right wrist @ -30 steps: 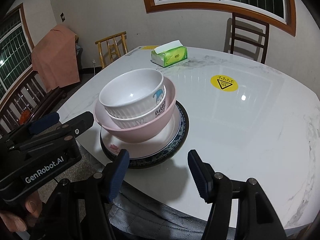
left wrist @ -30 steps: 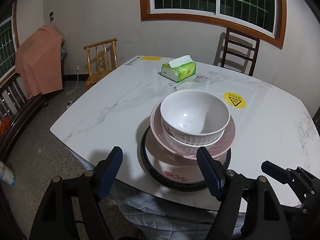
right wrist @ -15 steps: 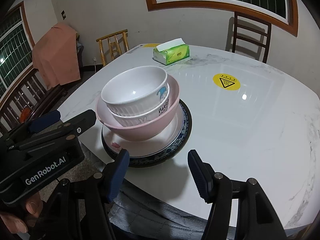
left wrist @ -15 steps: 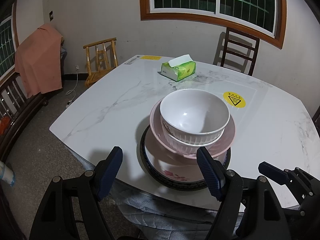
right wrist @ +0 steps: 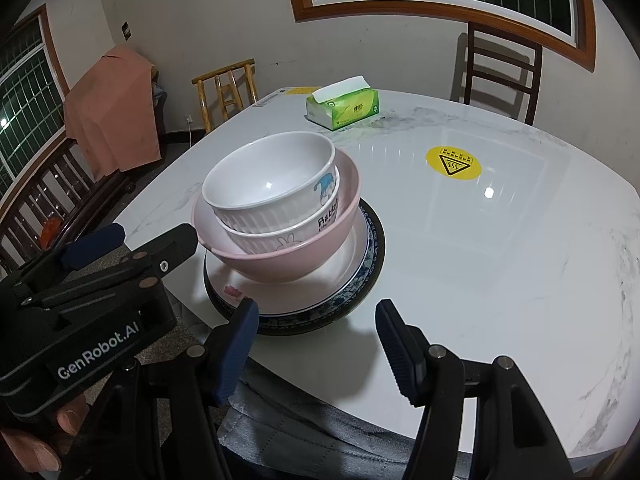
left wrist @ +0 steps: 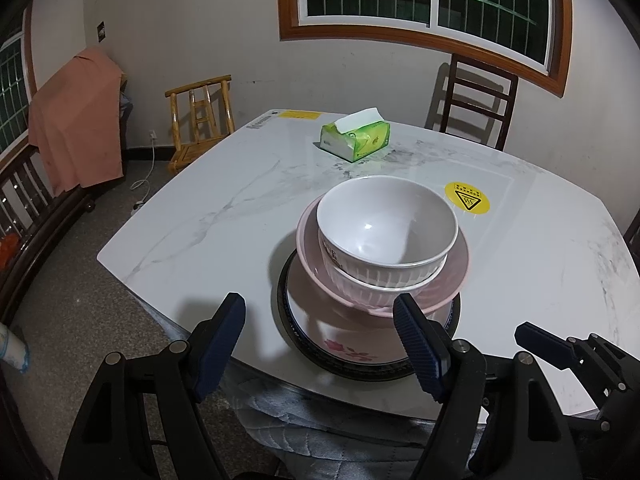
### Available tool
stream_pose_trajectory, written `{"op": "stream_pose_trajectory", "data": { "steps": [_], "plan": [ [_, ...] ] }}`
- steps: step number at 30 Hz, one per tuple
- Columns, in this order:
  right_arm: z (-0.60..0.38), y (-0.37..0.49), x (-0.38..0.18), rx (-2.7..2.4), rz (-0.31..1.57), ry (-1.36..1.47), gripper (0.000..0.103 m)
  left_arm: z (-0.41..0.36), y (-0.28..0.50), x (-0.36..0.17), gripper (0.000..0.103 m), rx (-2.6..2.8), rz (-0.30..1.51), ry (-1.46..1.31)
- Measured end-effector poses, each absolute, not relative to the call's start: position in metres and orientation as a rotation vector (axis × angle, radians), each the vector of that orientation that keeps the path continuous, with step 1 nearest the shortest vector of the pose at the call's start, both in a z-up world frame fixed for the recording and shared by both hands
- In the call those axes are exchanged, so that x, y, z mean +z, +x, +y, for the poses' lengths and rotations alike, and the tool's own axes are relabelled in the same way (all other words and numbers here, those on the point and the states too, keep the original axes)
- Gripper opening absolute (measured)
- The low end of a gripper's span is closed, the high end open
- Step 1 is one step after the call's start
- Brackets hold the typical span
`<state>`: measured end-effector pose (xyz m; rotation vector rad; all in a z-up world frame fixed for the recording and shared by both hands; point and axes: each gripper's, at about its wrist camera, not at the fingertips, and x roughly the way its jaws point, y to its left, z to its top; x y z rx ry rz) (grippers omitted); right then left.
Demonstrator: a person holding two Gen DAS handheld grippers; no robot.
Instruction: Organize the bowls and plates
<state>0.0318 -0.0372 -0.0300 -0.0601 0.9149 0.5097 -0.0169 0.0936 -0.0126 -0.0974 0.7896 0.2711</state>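
Stacked near the table's (left wrist: 208, 216) front edge: white bowls (left wrist: 386, 226) in pink bowl (left wrist: 452, 276) on plates (left wrist: 344, 350); seemingly finished, left gripper (left wrist: 320, 344) and right gripper (right wrist: 316, 340) wide open, empty.

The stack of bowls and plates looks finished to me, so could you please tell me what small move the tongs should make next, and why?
Probably draw both tongs back from the table. The white bowl sits nested in the pink bowl on the plates, apparently settled, while the left tongs and right tongs are open, empty and short of the stack.
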Motion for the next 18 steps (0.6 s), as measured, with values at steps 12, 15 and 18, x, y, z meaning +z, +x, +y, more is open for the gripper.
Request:
{"op": "stream_pose_trajectory", "data": {
  "steps": [12,15,18],
  "plan": [
    [-0.0355,0.0323,-0.0311,0.509,0.919,-0.055,0.062,0.0930,-0.0146,-0.0136,0.073,0.258,0.791,-0.096],
    [-0.0355,0.0323,-0.0312,0.510,0.919,-0.056,0.062,0.0943,-0.0134,-0.0138,0.073,0.245,0.798,-0.104],
    [-0.0353,0.0320,-0.0311,0.509,0.917,-0.057,0.062,0.0941,-0.0124,-0.0144,0.073,0.237,0.803,-0.096]
  ]
}}
